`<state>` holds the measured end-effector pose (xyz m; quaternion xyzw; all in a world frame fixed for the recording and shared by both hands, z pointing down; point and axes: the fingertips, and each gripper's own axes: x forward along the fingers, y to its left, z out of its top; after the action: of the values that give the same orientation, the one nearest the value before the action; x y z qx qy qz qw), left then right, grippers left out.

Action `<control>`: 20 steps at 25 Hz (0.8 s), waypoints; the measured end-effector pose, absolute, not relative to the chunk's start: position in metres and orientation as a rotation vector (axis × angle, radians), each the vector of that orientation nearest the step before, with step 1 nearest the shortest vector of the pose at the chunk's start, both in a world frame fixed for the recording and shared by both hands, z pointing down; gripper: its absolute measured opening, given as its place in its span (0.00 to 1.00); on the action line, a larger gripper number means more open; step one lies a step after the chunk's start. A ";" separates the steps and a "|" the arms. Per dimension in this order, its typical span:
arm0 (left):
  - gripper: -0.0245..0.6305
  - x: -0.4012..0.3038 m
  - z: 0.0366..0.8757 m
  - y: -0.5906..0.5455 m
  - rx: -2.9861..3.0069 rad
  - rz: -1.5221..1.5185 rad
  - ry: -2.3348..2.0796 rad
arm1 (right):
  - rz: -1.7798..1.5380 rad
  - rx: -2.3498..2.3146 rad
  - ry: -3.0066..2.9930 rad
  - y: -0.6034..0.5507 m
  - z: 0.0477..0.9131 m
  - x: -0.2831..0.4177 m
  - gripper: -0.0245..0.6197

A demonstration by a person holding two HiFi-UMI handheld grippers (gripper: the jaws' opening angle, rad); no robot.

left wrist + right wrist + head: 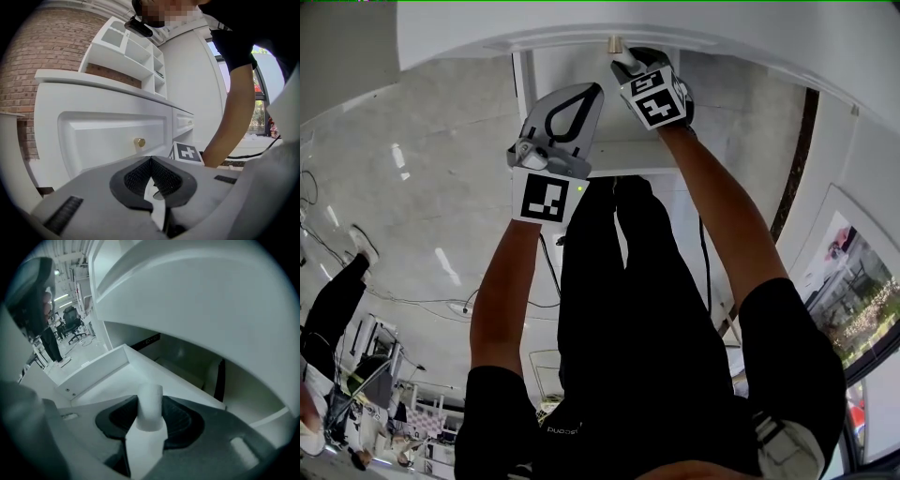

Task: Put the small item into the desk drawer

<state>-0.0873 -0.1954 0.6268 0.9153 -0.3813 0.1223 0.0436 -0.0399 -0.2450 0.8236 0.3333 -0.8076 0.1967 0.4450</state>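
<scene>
A small white cylinder (150, 414) stands upright between the black pads of my right gripper (151, 401), which is shut on it. Beyond the jaws lies the open white drawer (93, 372) under the desk top (197, 296). In the head view the right gripper (628, 64) reaches under the desk edge, just below a brass knob (614, 43). My left gripper (583, 97) hangs lower and to the left, shut with nothing in it. In its own view the left gripper (151, 162) faces a closed drawer front with a brass knob (139, 142).
The person's black-clad legs (619, 309) stand close to the desk. A white shelf unit (140, 51) sits on the desk against a brick wall (51, 42). Cables run across the grey floor (441, 187). Office chairs (71, 317) stand in the far room.
</scene>
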 end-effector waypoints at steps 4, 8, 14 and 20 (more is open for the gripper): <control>0.04 -0.088 0.635 -0.195 2.797 0.367 -1.159 | 0.472 0.819 -1.988 -0.247 0.838 -0.040 0.29; 0.04 -0.090 0.640 -0.195 2.804 0.371 -1.151 | 0.458 0.819 -1.975 -0.250 0.848 -0.041 0.29; 0.04 -0.096 0.643 -0.198 2.796 0.381 -1.161 | 0.433 0.815 -1.981 -0.256 0.856 -0.043 0.32; 0.04 -0.095 0.645 -0.194 2.795 0.382 -1.154 | 0.416 0.799 -1.982 -0.253 0.853 -0.041 0.35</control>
<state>-0.0954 -0.1945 0.6448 0.9160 -0.3782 0.1253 0.0468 -0.0413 -0.2530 0.8534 0.3252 -0.8064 0.1693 0.4640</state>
